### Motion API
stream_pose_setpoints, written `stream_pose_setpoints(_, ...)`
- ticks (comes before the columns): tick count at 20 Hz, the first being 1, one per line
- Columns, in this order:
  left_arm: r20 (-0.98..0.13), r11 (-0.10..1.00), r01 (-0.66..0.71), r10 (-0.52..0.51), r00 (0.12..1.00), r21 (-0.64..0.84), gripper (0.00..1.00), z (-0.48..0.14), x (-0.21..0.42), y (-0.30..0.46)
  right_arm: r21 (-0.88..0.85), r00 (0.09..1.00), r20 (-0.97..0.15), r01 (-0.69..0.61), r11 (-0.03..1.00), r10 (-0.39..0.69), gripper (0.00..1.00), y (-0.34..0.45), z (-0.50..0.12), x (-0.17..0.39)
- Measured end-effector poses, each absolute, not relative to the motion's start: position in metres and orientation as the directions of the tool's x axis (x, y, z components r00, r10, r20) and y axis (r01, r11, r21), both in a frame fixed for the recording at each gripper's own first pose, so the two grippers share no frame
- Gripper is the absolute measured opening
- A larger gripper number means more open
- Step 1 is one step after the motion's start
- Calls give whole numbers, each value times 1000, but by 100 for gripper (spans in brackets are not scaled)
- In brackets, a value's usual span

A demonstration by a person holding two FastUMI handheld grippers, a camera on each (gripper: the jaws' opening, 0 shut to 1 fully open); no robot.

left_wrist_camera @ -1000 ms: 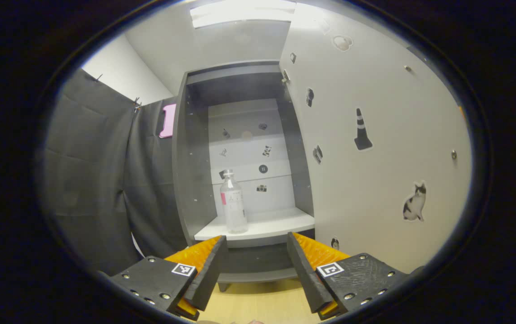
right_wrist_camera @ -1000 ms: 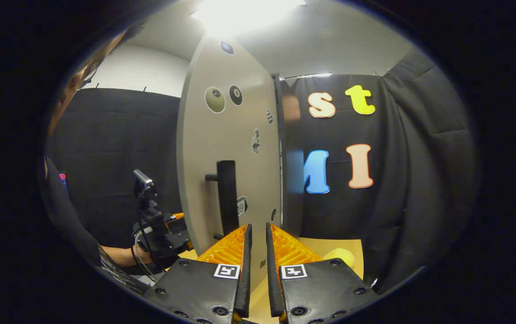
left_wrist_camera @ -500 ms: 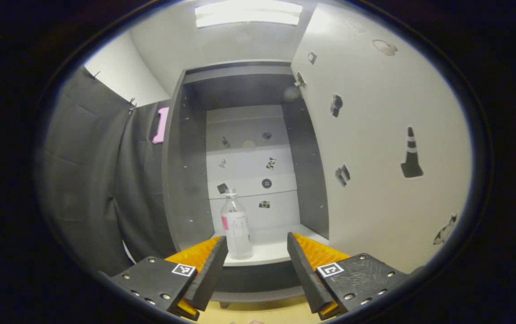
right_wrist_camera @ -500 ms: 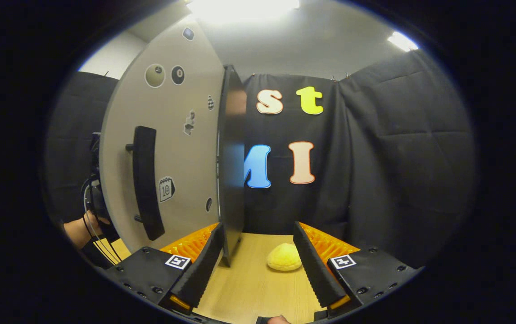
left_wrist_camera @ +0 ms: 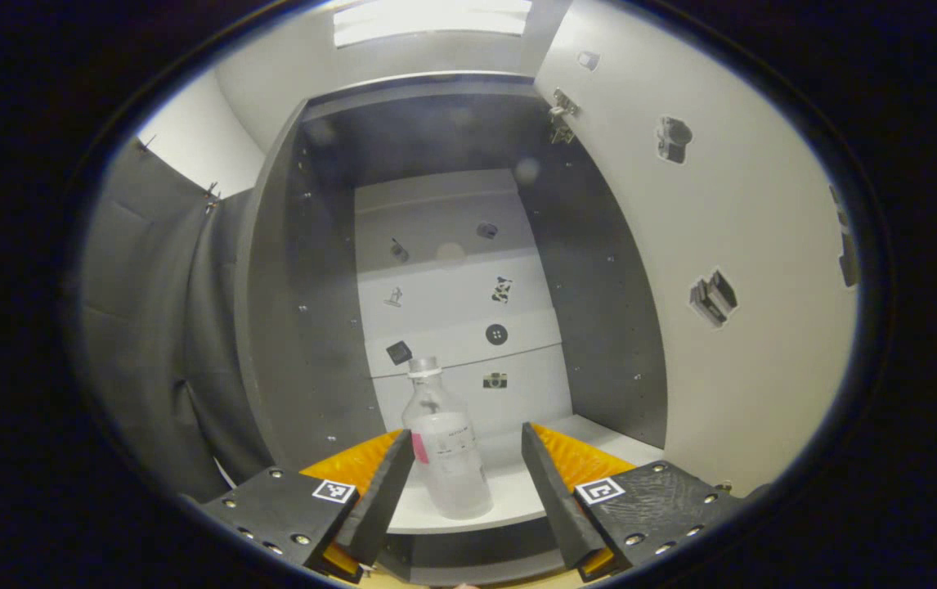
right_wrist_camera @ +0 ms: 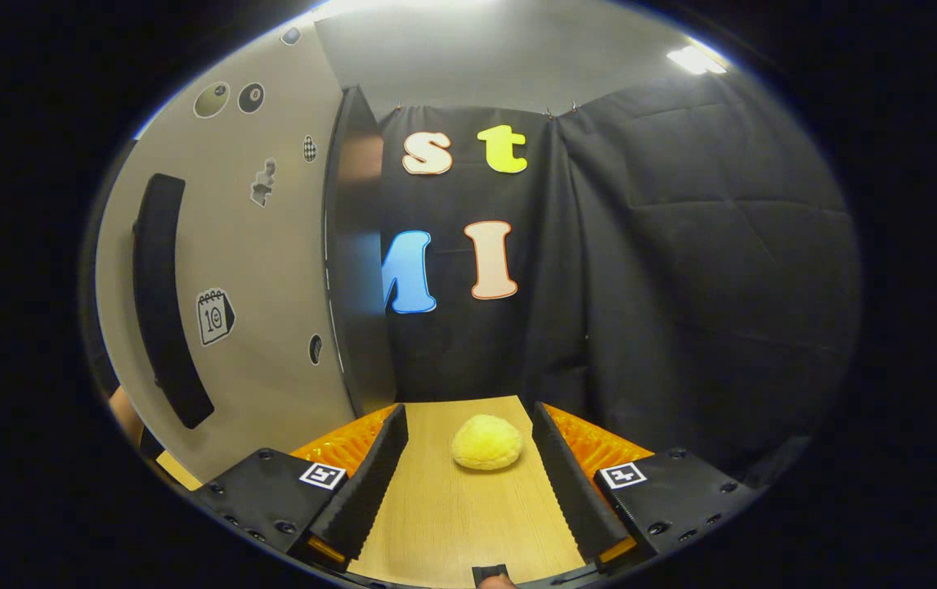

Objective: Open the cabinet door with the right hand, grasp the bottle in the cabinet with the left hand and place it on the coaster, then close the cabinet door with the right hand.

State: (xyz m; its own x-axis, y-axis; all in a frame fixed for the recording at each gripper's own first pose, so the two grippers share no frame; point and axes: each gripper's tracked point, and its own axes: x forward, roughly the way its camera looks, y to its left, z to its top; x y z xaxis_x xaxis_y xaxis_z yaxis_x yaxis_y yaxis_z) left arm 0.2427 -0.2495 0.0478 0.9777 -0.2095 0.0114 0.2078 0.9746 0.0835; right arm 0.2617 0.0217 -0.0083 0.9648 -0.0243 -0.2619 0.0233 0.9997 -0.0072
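Observation:
A clear plastic bottle (left_wrist_camera: pixel 446 450) with a white cap and a pink-edged label stands upright on the white shelf (left_wrist_camera: pixel 517 491) inside the open dark grey cabinet (left_wrist_camera: pixel 313 270). My left gripper (left_wrist_camera: pixel 465 438) is open just in front of the shelf. The bottle shows between its fingers, near the left one, and I cannot tell whether they touch. The cabinet door (left_wrist_camera: pixel 722 213) is swung wide open on the right. In the right gripper view the door (right_wrist_camera: pixel 272 245) and its black handle (right_wrist_camera: pixel 159 294) are off to the left. My right gripper (right_wrist_camera: pixel 469 411) is open and empty over the wooden table (right_wrist_camera: pixel 452 515).
A yellow rounded lump (right_wrist_camera: pixel 486 442) lies on the table ahead of the right gripper's fingers. Black cloth walls stand behind the table and left of the cabinet (left_wrist_camera: pixel 158 327). Small stickers dot the door and the cabinet's back panel (left_wrist_camera: pixel 452 278).
My left gripper has moved in toward the shelf, so the bottle now sits between its fingers. My right gripper has opened and turned right, away from the door handle.

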Motion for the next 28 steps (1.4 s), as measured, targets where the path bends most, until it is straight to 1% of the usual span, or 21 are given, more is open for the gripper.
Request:
stream_pose_setpoints(1, 5, 976, 207, -208, 978, 73, 82, 43, 251, -246, -12, 964, -264, 33, 999, -35, 93, 23, -9, 264)
stream_pose_setpoints(2, 3, 977, 205, -206, 979, 63, 84, 40, 258, -244, -18, 963, -266, 43, 999, -47, 97, 23, -9, 266)
stream_pose_setpoints(3, 3, 978, 203, -203, 979, 56, 84, 38, 264, -242, -23, 962, -269, 50, 998, -55, 93, 25, -10, 268)
stream_pose_setpoints(6, 14, 977, 210, -211, 977, 40, 82, 38, 283, -238, -38, 956, -284, 67, 997, -75, 94, 32, -13, 273)
stream_pose_setpoints(7, 19, 976, 214, -214, 977, 36, 82, 38, 288, -236, -43, 954, -289, 73, 996, -83, 97, 35, -15, 274)
stream_pose_setpoints(8, 23, 976, 217, -218, 976, 31, 82, 39, 293, -235, -48, 952, -293, 79, 996, -89, 97, 37, -16, 274)
stream_pose_setpoints(9, 26, 975, 222, -222, 975, 27, 80, 38, 297, -235, -53, 950, -298, 85, 995, -97, 97, 40, -17, 275)
stream_pose_setpoints(10, 26, 974, 227, -227, 973, 23, 82, 37, 301, -234, -58, 948, -299, 92, 994, -105, 93, 43, -17, 275)
stream_pose_setpoints(11, 24, 972, 236, -236, 971, 21, 80, 34, 303, -234, -62, 947, -300, 98, 993, -113, 97, 47, -18, 275)
stream_pose_setpoints(12, 18, 970, 244, -244, 970, 19, 80, 32, 305, -234, -65, 946, -300, 106, 992, -120, 94, 50, -17, 274)
stream_pose_setpoints(14, 22, 966, 258, -258, 966, -4, 80, 30, 304, -232, -67, 946, -295, 123, 990, -137, 93, 53, -16, 273)
stream_pose_setpoints(15, 28, 962, 273, -273, 962, -16, 75, 32, 307, -233, -68, 944, -295, 132, 989, -146, 93, 54, -17, 273)
stream_pose_setpoints(16, 28, 959, 282, -282, 959, -19, 75, 30, 305, -232, -70, 943, -295, 139, 988, -154, 93, 55, -17, 272)
stream_pose_setpoints(17, 25, 957, 289, -288, 957, -18, 71, 30, 304, -232, -72, 944, -293, 139, 988, -154, 93, 57, -16, 273)
stream_pose_setpoints(18, 25, 956, 294, -293, 956, -18, 73, 31, 302, -232, -74, 944, -293, 134, 988, -150, 94, 58, -15, 273)
stream_pose_setpoints(19, 31, 956, 292, -292, 956, -19, 72, 35, 296, -230, -73, 946, -292, 122, 990, -138, 94, 60, -14, 274)
stream_pose_setpoints(20, 47, 957, 289, -287, 957, -22, 70, 42, 288, -227, -72, 950, -288, 103, 992, -120, 97, 61, -11, 276)
stream_pose_setpoints(22, 72, 960, 278, -275, 959, -27, 70, 54, 266, -221, -71, 956, -277, 76, 995, -93, 98, 58, -6, 275)
stream_pose_setpoints(23, 84, 962, 270, -267, 960, -30, 72, 60, 254, -217, -66, 958, -275, 59, 996, -75, 97, 56, -5, 274)
stream_pose_setpoints(24, 94, 965, 259, -254, 962, -33, 72, 66, 242, -213, -60, 959, -277, 42, 997, -57, 99, 55, -3, 272)
stream_pose_setpoints(28, 103, 981, 191, -186, 977, -45, 70, 74, 190, -191, -49, 963, -269, -14, 999, 0, 97, 43, -1, 256)
